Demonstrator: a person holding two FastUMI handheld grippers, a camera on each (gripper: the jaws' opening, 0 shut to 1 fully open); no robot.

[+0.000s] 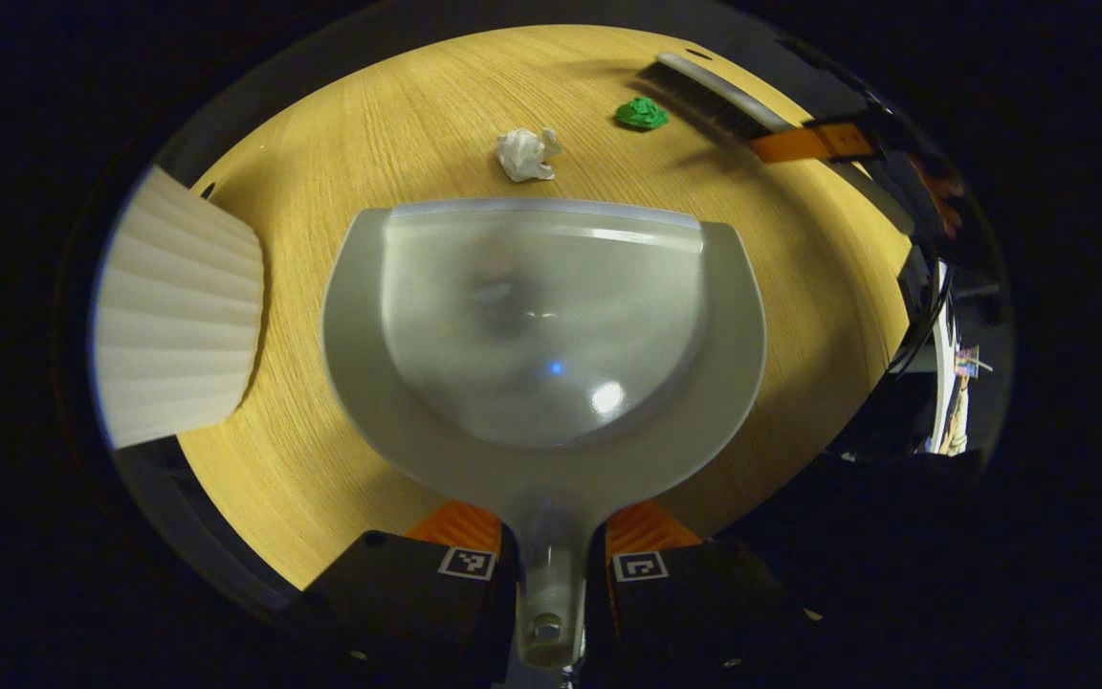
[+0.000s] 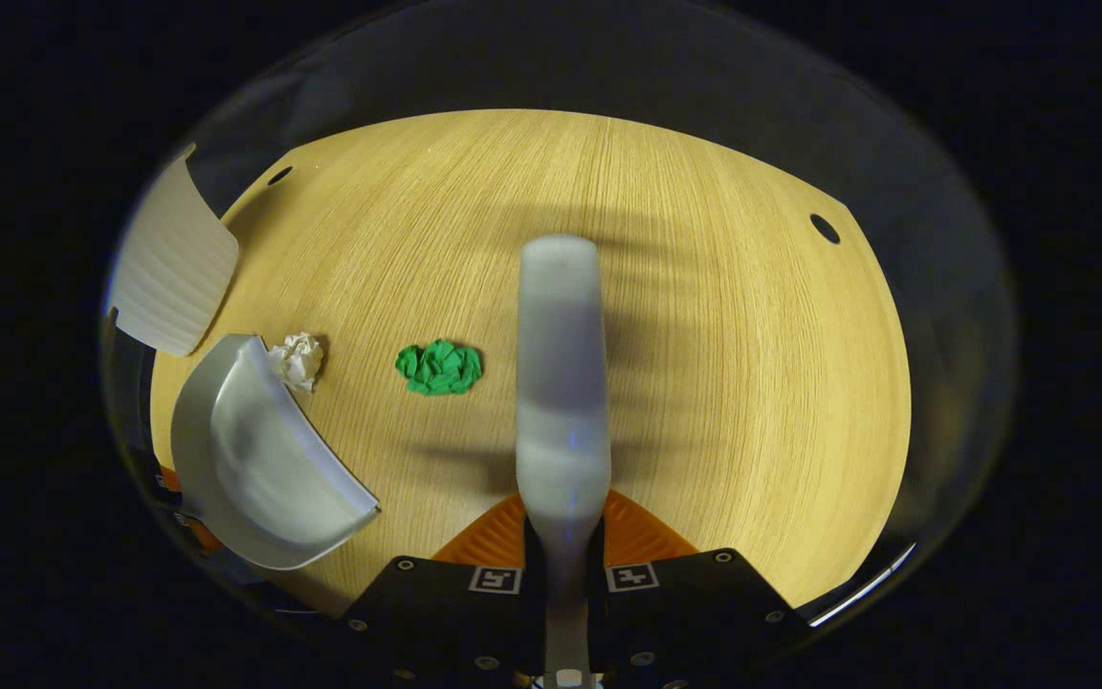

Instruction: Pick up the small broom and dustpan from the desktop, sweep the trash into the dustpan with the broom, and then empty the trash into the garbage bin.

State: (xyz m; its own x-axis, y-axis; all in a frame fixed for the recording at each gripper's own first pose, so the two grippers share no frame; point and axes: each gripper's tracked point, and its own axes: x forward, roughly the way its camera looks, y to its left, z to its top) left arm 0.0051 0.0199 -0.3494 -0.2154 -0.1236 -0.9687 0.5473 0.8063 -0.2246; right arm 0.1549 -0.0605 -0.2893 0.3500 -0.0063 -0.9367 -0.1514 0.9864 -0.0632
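Observation:
In the left gripper view my left gripper (image 1: 551, 541) is shut on the handle of a grey dustpan (image 1: 541, 325), whose lip rests toward a white paper wad (image 1: 527, 153) and a green crumpled wad (image 1: 642, 113). Beyond them the broom (image 1: 704, 91) hangs with dark bristles, held by the right gripper. In the right gripper view my right gripper (image 2: 565, 545) is shut on the broom's pale handle (image 2: 561, 383), above the table. The green wad (image 2: 439, 367) lies left of the broom, the white wad (image 2: 298, 358) touches the dustpan's lip (image 2: 264, 459).
A white ribbed garbage bin (image 1: 178, 311) stands at the left of the wooden desktop (image 1: 341, 172); it also appears at far left (image 2: 173, 273). Two small round holes (image 2: 825, 228) mark the desktop's far edge.

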